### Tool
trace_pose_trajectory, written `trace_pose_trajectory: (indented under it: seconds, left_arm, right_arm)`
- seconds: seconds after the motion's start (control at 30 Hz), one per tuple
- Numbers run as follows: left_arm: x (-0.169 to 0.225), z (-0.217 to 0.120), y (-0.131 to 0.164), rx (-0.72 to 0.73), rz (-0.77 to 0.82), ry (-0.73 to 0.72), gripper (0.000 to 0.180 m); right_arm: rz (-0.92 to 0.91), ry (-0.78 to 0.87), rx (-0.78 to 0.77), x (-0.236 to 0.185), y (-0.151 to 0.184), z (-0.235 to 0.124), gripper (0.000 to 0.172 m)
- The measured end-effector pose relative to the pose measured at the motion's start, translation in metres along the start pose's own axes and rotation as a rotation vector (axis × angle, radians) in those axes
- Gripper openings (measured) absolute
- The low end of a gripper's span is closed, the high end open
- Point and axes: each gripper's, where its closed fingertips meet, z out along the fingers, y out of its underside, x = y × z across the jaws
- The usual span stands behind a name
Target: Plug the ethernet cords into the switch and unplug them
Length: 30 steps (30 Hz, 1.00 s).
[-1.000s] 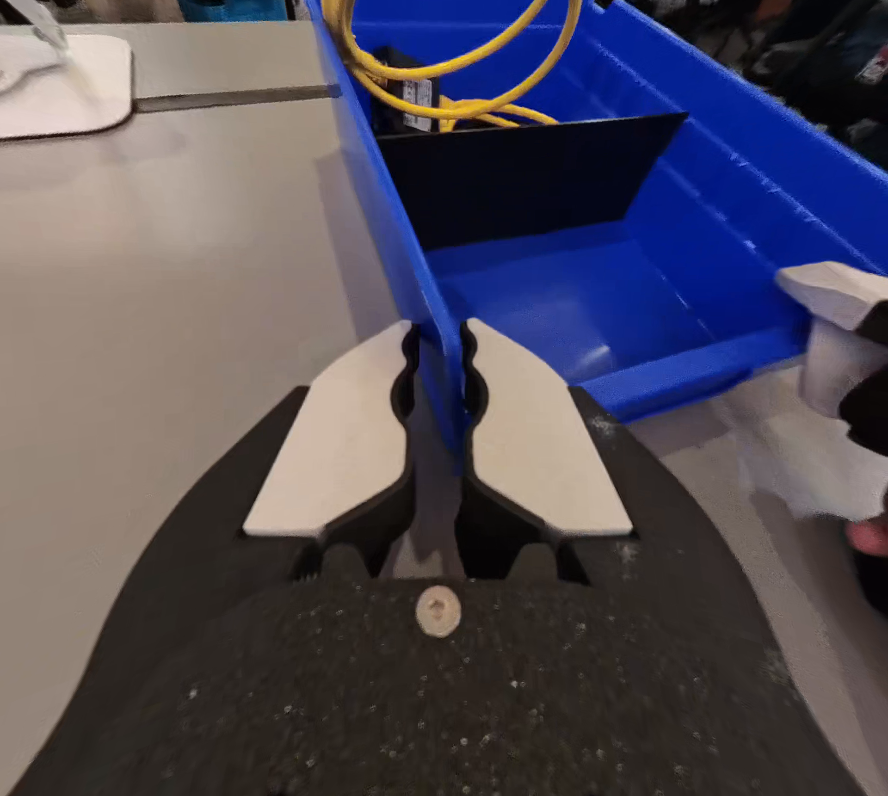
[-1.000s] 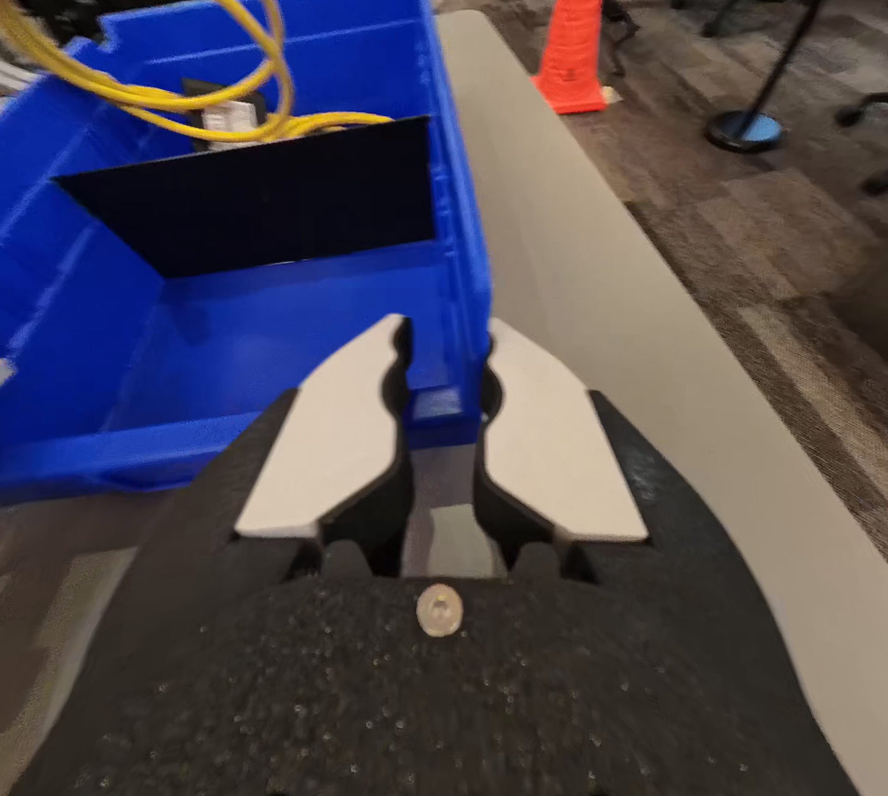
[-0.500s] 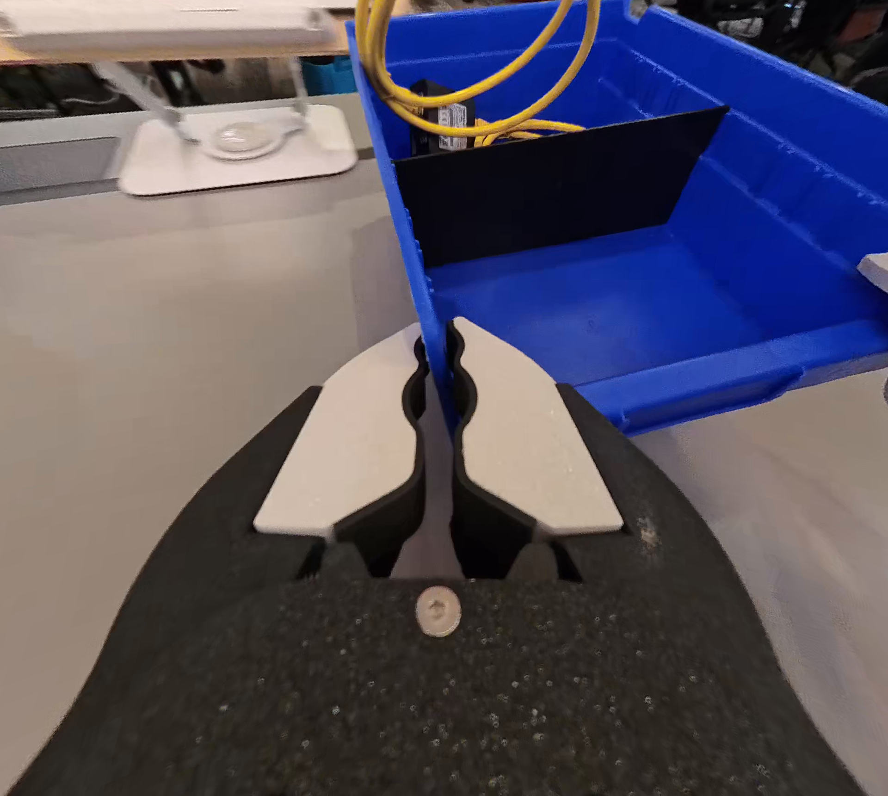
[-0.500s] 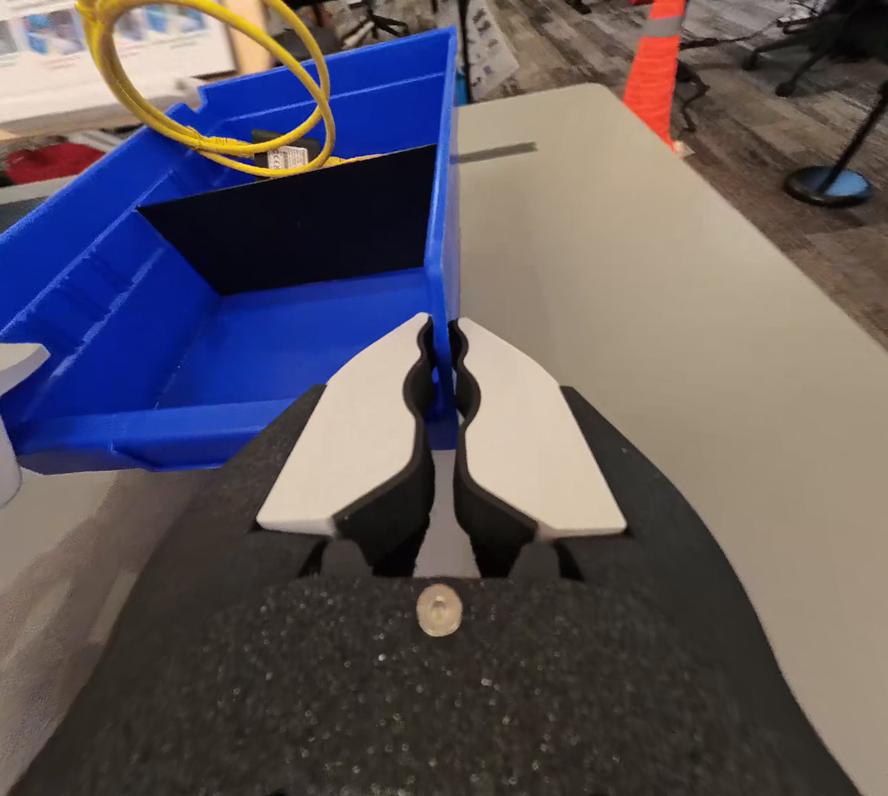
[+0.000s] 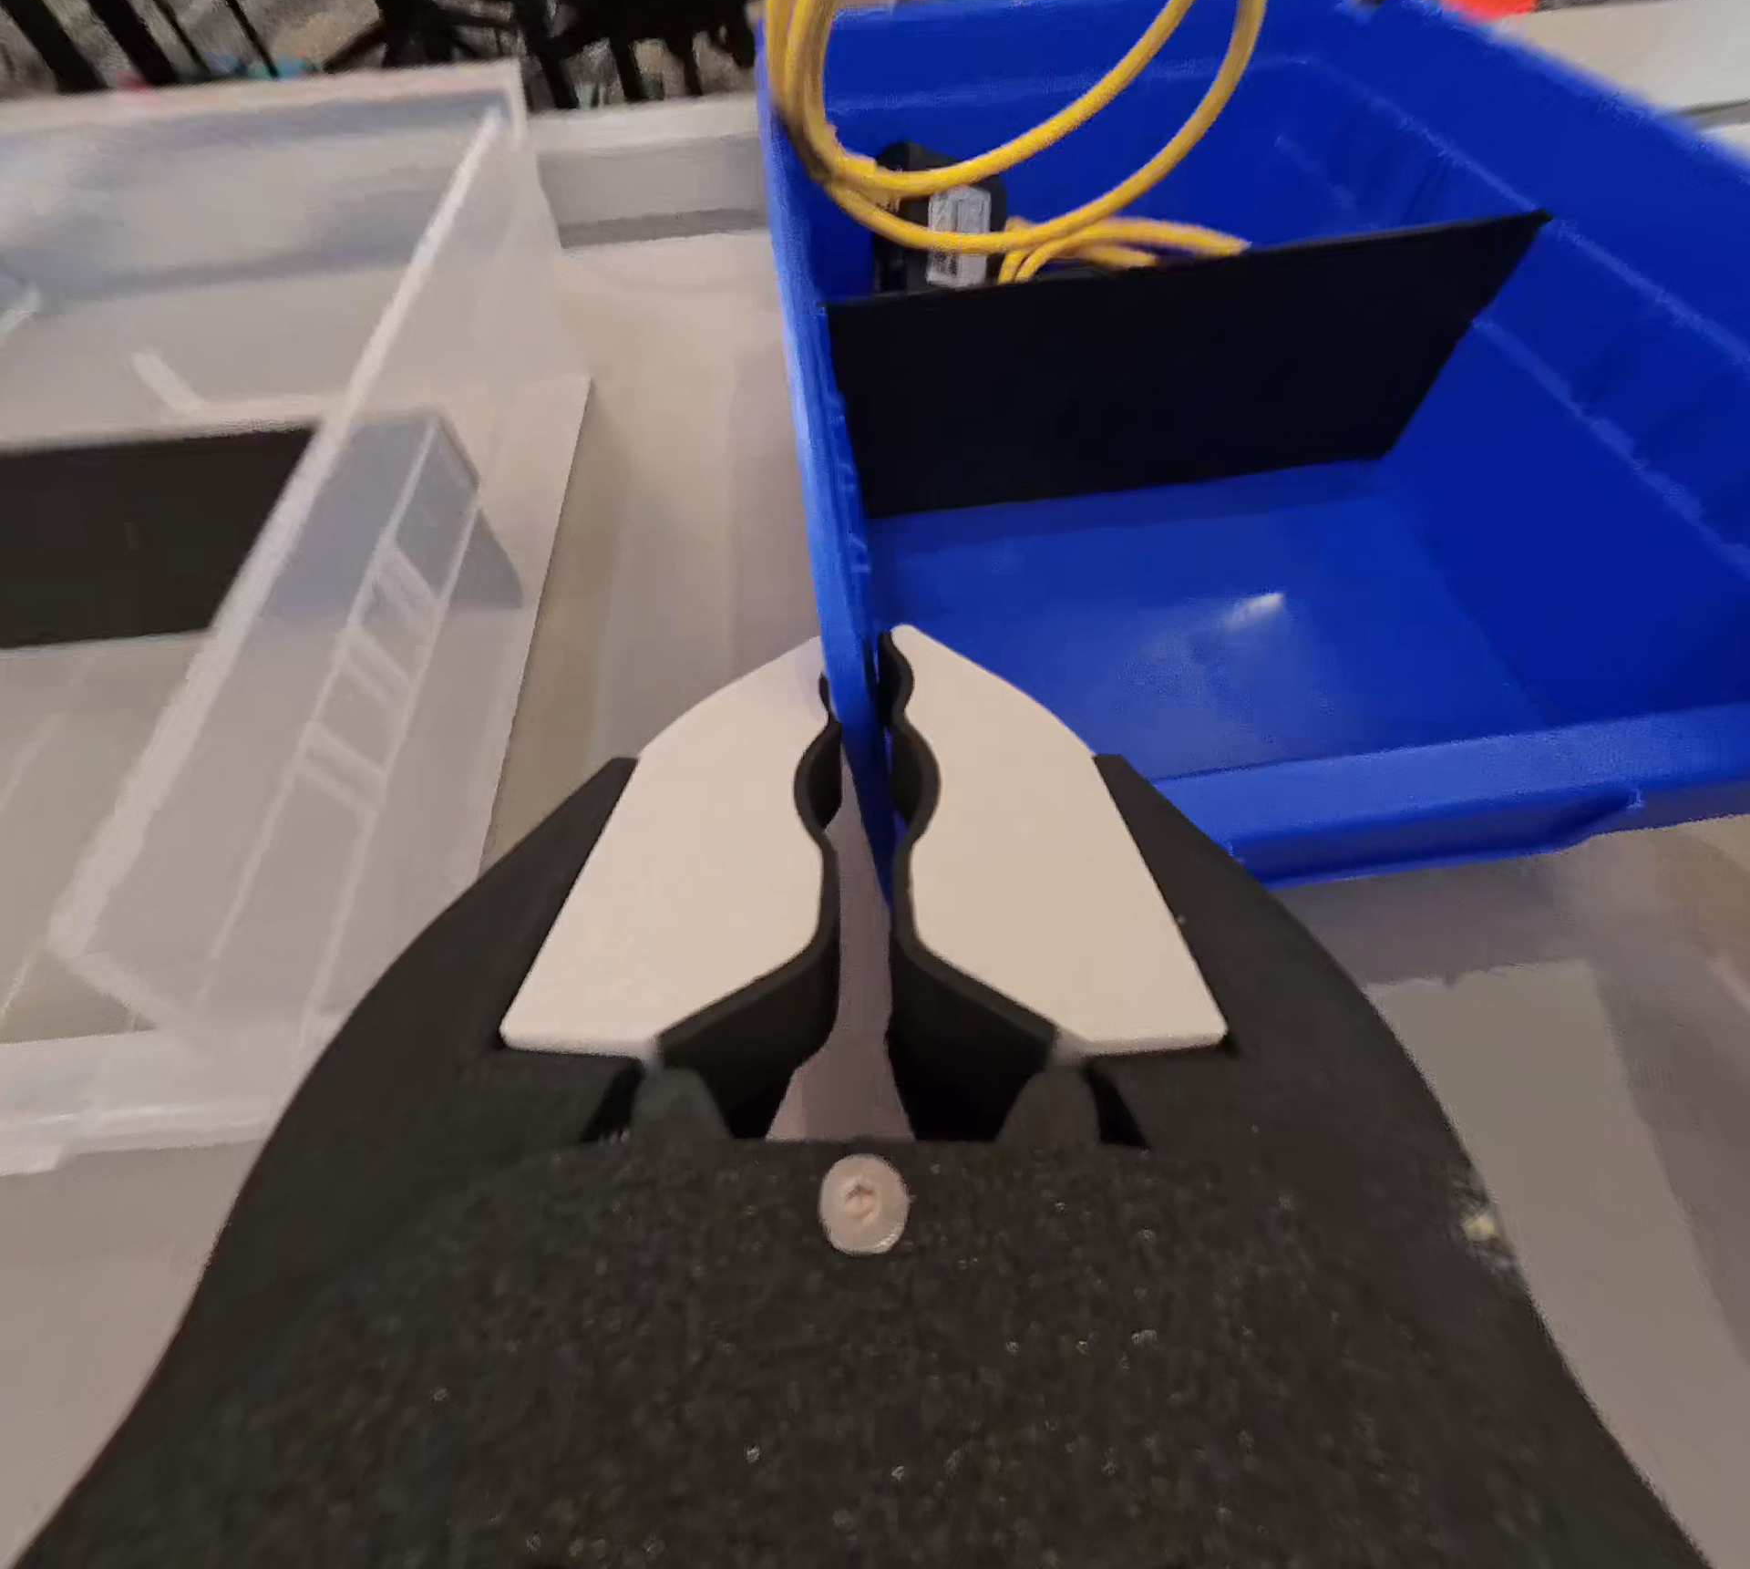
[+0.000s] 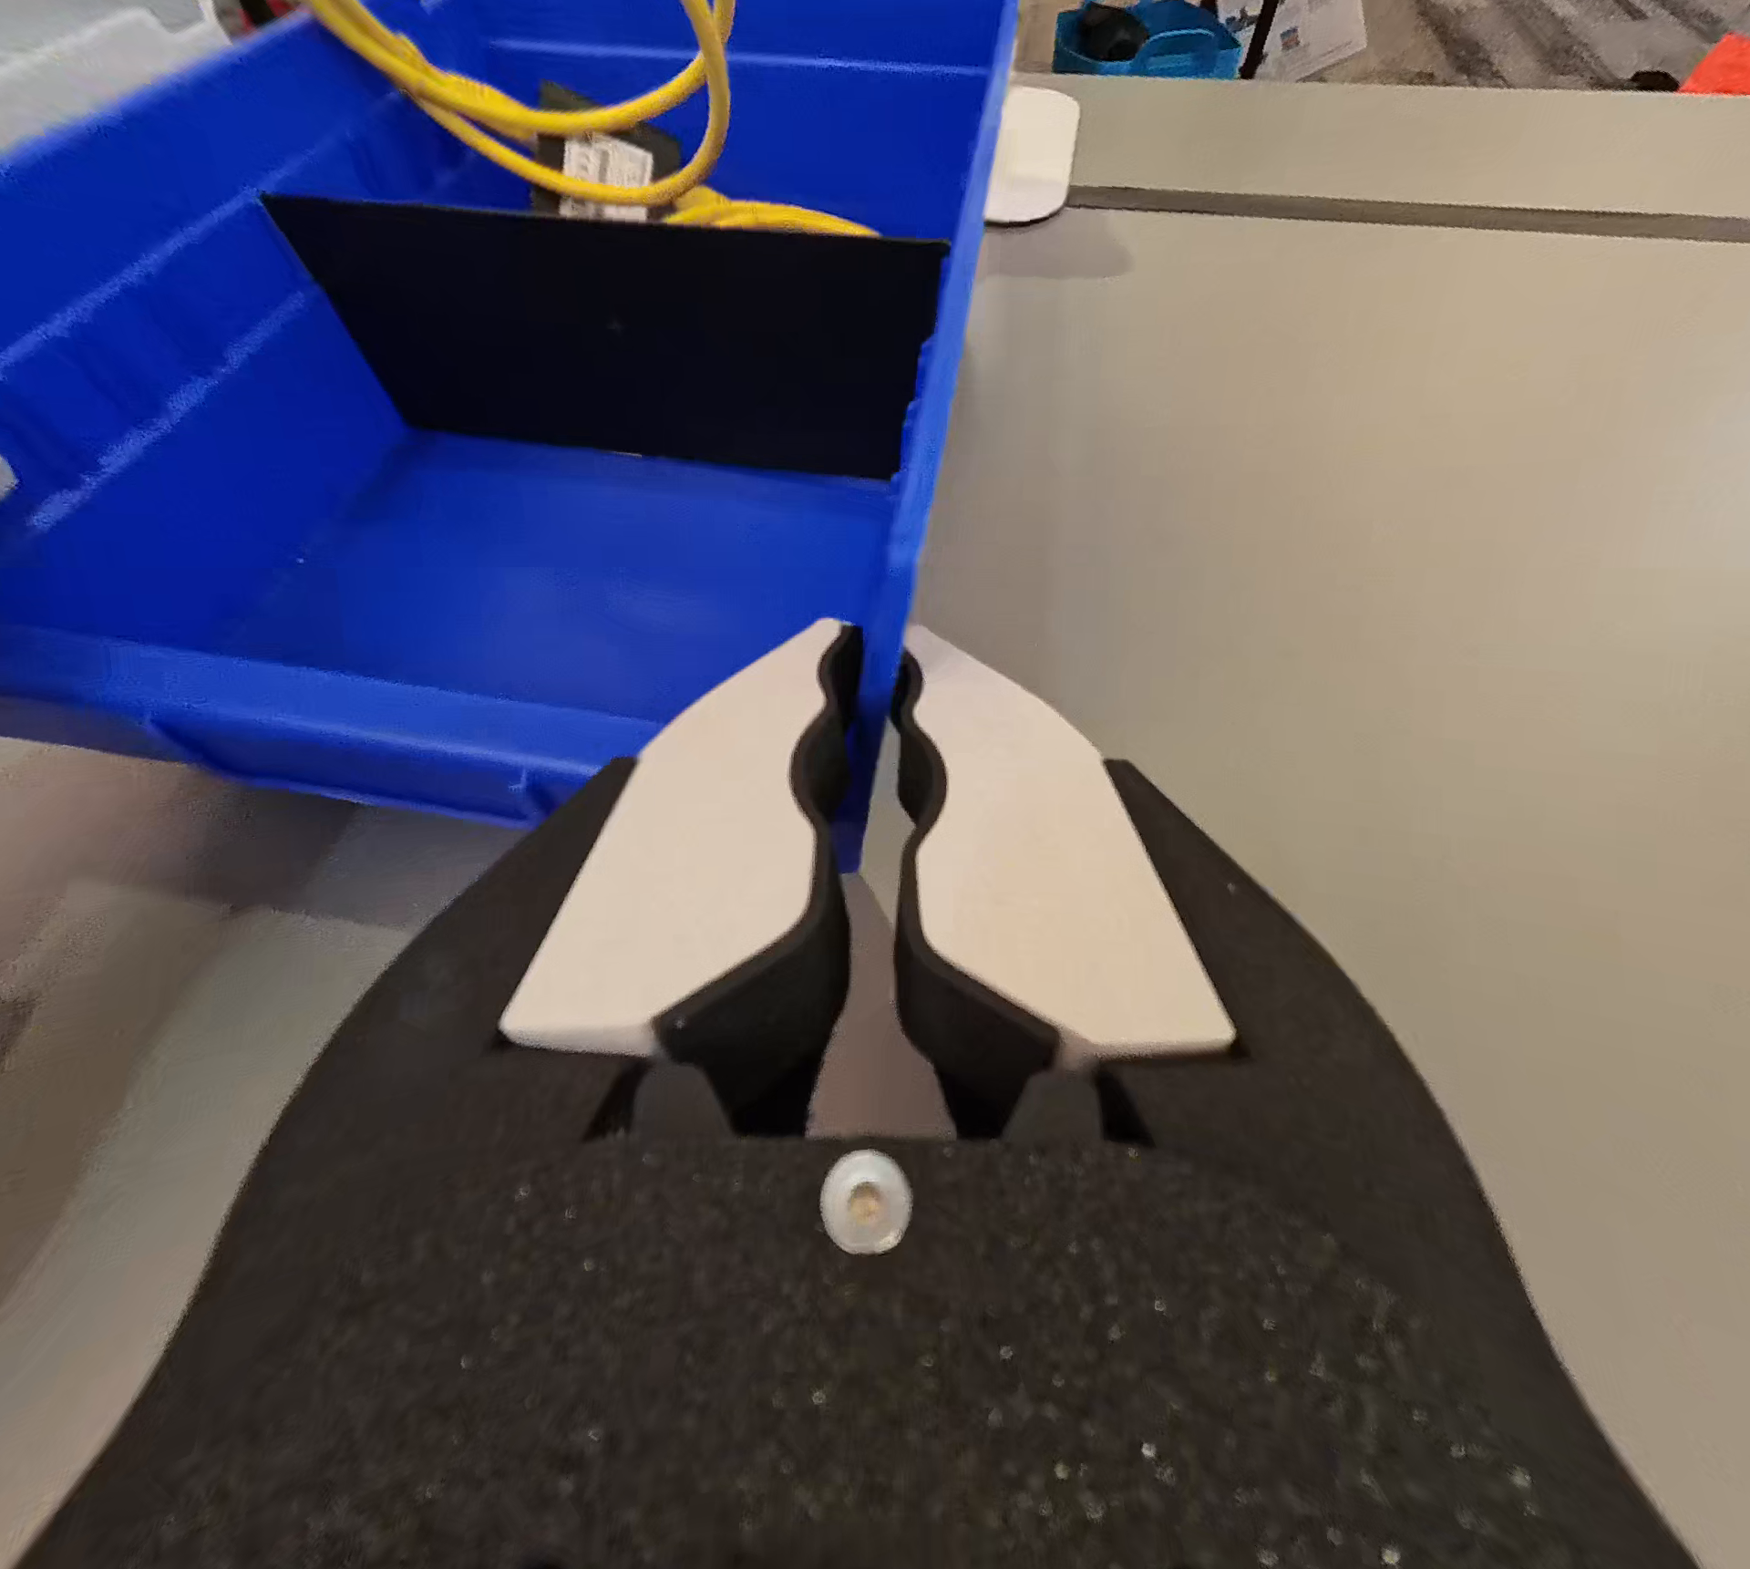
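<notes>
The left gripper's (image 5: 857, 671) fingers were clamped on the left side wall of the blue bin (image 5: 1326, 671), and the right gripper's (image 6: 876, 652) fingers were pinched on its right side wall, near the front corners. Behind a black divider (image 5: 1136, 377), in the rear compartment, the switch (image 5: 933, 216) was seen as a small dark box, with yellow ethernet cords (image 5: 1004, 8) looped above the rim. A clear container (image 5: 284, 576) stood beside the bin on the desk (image 6: 1326, 482). The bin was judged stiff and light. The cords were judged springy and, as far as the blur allowed, best taken at the plug.
</notes>
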Motion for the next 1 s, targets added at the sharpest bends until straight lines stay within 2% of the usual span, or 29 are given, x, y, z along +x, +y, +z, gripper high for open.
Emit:
trace_pose_trajectory:
  seconds: [0.07, 0.13, 0.17, 0.27, 0.37, 0.5, 0.57, 0.63, 0.7, 0.73, 0.87, 1.0]
  left_arm:
    - [0.000, 0.000, 0.006, 0.044, -0.046, 0.030, 0.004]
    - [0.002, -0.004, 0.011, 0.017, -0.020, 0.030, 0.004]
    - [0.003, -0.006, 0.012, 0.010, -0.006, 0.028, 0.010]
    - [0.011, -0.016, 0.006, 0.020, -0.057, 0.086, 0.032]
    - [-0.003, -0.037, -0.015, 0.116, -0.116, 0.112, 0.047]
    - [-0.066, -0.083, -0.049, 0.268, -0.102, 0.020, 0.039]
    - [-0.121, -0.103, -0.044, 0.236, -0.027, -0.117, 0.039]
    - [-0.179, -0.115, -0.026, 0.176, -0.027, -0.188, 0.044]
    - [-0.228, -0.113, 0.001, 0.083, -0.092, -0.177, 0.066]
    - [-0.249, -0.110, 0.014, 0.042, -0.136, -0.165, 0.068]
    - [-0.290, -0.083, 0.036, -0.001, -0.268, -0.053, 0.069]
    - [-0.304, -0.050, 0.027, -0.009, -0.194, -0.073, 0.058]
  right_arm:
    - [-0.010, -0.056, -0.033, -0.004, 0.006, 0.002, 0.008]
    - [-0.034, -0.146, 0.009, -0.007, 0.001, -0.005, 0.013]
    - [-0.060, -0.175, 0.056, -0.005, -0.005, -0.011, 0.012]
    - [-0.157, -0.253, 0.128, 0.003, -0.014, -0.034, 0.024]
    - [-0.231, -0.284, 0.168, 0.019, -0.012, -0.058, 0.026]
    - [-0.282, -0.281, 0.209, 0.040, -0.007, -0.072, 0.023]
    - [-0.247, -0.285, 0.207, 0.045, -0.006, -0.071, 0.019]
    - [-0.213, -0.315, 0.209, 0.042, -0.007, -0.070, 0.018]
    - [-0.217, -0.317, 0.200, 0.040, -0.005, -0.067, 0.017]
    - [-0.226, -0.317, 0.198, 0.037, -0.005, -0.065, 0.016]
    - [-0.231, -0.354, 0.189, 0.021, -0.002, -0.064, 0.016]
    - [-0.270, -0.383, 0.178, 0.001, 0.005, -0.067, 0.016]
